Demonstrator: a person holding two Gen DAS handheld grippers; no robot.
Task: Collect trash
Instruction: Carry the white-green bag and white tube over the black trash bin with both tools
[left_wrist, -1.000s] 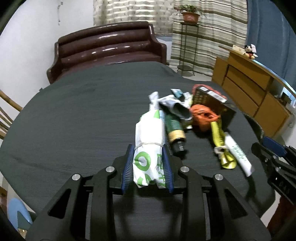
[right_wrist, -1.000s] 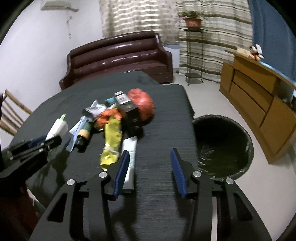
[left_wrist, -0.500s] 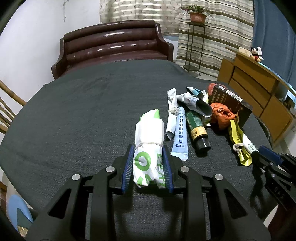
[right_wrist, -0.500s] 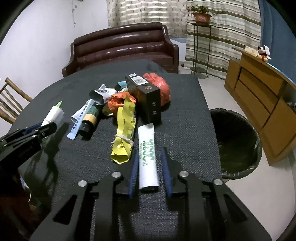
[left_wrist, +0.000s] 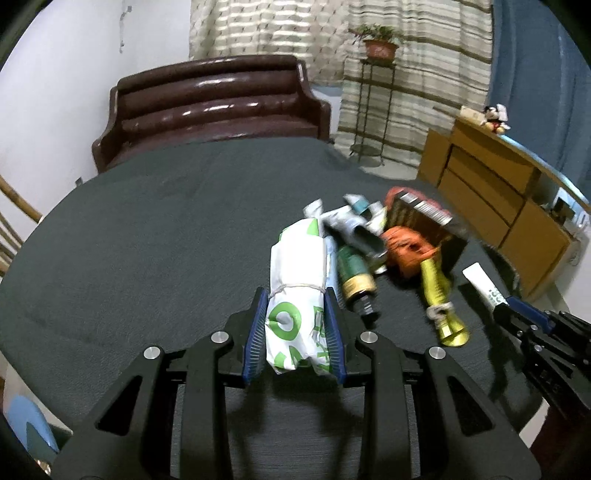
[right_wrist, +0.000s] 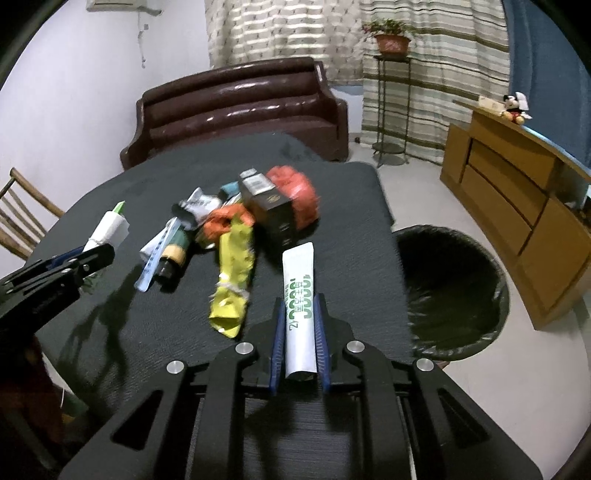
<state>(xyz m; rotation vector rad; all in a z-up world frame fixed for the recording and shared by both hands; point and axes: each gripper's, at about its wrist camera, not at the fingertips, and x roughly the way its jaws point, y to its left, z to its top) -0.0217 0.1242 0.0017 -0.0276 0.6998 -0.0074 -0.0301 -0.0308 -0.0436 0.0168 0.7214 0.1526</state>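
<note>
Left gripper (left_wrist: 295, 328): I have it clenched on the white bundle with green print (left_wrist: 298, 284), blue pads pressing both flanks just below the string tie, so the soft wrap is pinched where it is tightest and should not slide out.

Right gripper (right_wrist: 300, 338): I have it closed around the white tube (right_wrist: 300, 295), gripping the lower half; the crimped end points away from me toward 12 o'clock, clear of the pile.

Trash bin (right_wrist: 452, 291): black-lined and open, on the floor off the table edge at about 3 o'clock from my right gripper. Near enough, I judge, for a short swing to drop the tube in.

Table (left_wrist: 155, 229): dark cloth; the remaining trash sits in one cluster, at 1 o'clock from my left gripper.

Remaining pile: a yellow wrapper (right_wrist: 232, 280) lies at 10 o'clock from the tube, just beside it; beyond are an orange crumple (right_wrist: 225, 221), a dark box (right_wrist: 269, 206) standing against a red bag (right_wrist: 299, 195), and a green bottle (left_wrist: 354, 273) lying close alongside my bundle.

Step in hand: both pieces look lifted or close to it; neither is over the bin yet.

Risk: the left view is blurred around the pile, so I cannot tell whether the bundle touches the bottle.
</note>
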